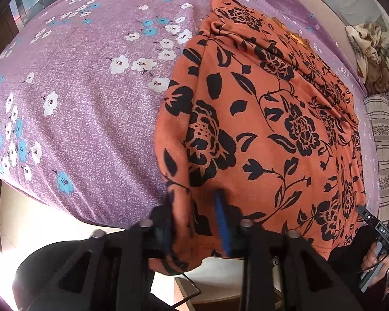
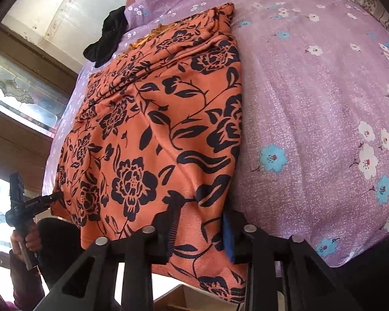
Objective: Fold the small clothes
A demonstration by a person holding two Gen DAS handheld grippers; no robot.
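Claws both pinch the garment's (image 1: 259, 119) near hem: left claw (image 1: 197, 223) at one corner, right claw (image 2: 202, 223) at the other; its length runs away across the bed (image 1: 77, 90).

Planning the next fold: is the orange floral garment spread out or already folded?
Folded lengthwise, it seems: the orange floral garment is a narrow strip on the purple bedsheet, layered pleats at its far end.

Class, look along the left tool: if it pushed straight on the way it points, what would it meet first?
The orange floral garment. The left tool is already shut on its near edge, so going further would press that cloth into the purple bedsheet beneath, though depth is hard to judge here.
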